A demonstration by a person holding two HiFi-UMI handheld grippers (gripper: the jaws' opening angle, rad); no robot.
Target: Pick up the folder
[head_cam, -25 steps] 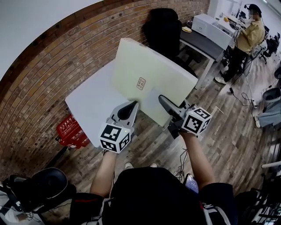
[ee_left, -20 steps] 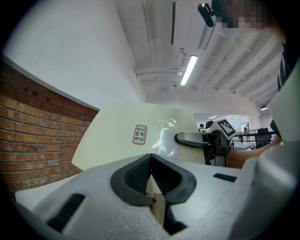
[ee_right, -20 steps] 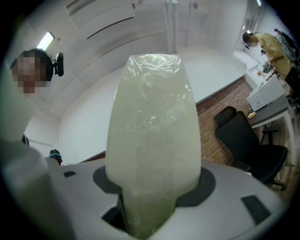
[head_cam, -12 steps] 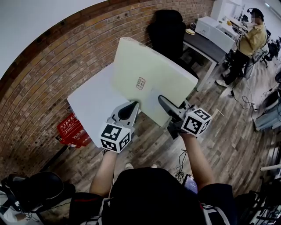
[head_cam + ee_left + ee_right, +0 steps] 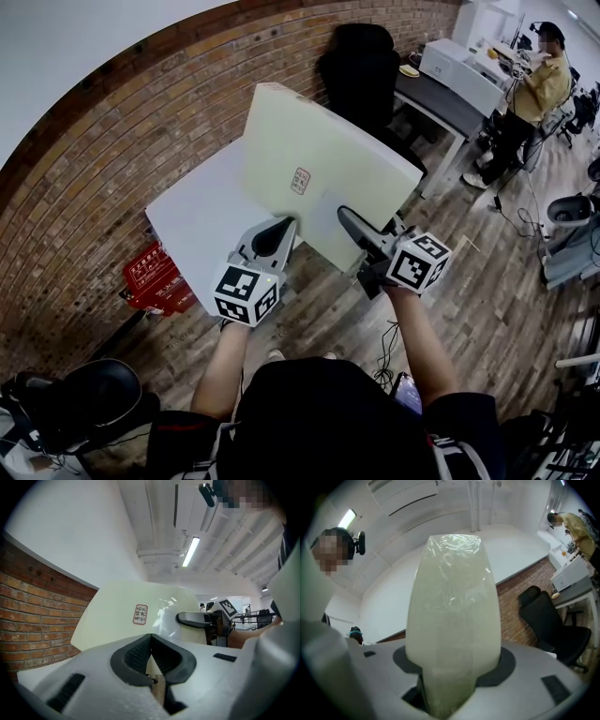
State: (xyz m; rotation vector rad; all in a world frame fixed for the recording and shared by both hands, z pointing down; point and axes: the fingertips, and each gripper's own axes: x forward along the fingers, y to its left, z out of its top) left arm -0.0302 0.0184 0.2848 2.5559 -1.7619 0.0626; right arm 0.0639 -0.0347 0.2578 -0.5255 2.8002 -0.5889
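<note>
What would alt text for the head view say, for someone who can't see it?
Seen from above, a person holds up a large cream folder with two hand-held grippers, the left gripper and the right gripper both clamped on its near edge. Below it is a white table beside a brick wall, with a black office chair beyond.

An open-plan office or lab workspace is shown. A white tabletop (image 5: 192, 220) is set against a bare brick wall (image 5: 103, 141), and a wood-plank floor (image 5: 487, 281) is laid around it. Beside the tabletop's far end a black office chair (image 5: 361, 66) is parked, and beyond that a grey desk (image 5: 431, 98) is loaded with a white printer-like machine (image 5: 455, 61). Farther from the tabletop a person (image 5: 534, 89) is seen standing at another workstation. Loose cables (image 5: 520, 220) are strewn over the floor, and a strip light (image 5: 191, 551) is mounted on the ceiling overhead.
</note>
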